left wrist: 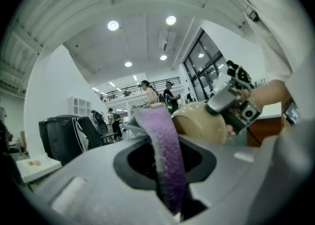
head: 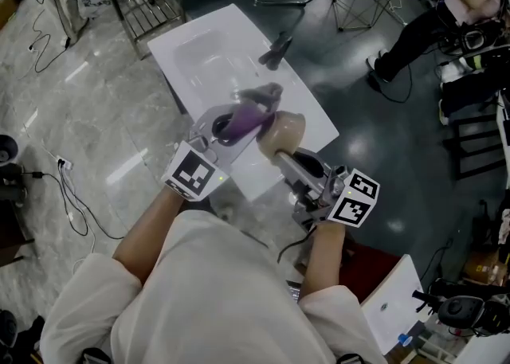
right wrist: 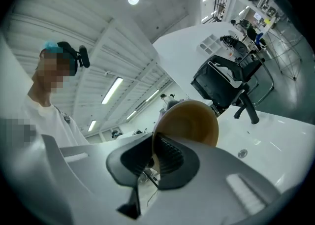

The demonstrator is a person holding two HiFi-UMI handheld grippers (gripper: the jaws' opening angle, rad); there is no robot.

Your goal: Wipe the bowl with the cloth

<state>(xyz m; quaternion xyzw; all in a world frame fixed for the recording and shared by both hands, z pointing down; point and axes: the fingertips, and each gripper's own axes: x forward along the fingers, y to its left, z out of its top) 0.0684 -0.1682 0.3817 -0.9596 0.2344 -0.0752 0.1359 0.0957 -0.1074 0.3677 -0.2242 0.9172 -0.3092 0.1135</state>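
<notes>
L hand-held gripper (head: 237, 121) clamps cloth (left wrist: 165, 155) — R (right wrist: 156, 157) clamps bowl (right wrist: 189, 123).

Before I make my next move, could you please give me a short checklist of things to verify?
1. Cloth clamped in left tool: ok.
2. Bowl rim gripped by right tool: ok.
3. Cloth touching the bowl: cannot tell; they overlap in the head view.
4. Bowl's inside turned toward the cloth: not ok; the left gripper view shows its rounded outside.
5. Bowl held above the white sink: ok.
6. Faucet apart from both tools: ok.
</notes>
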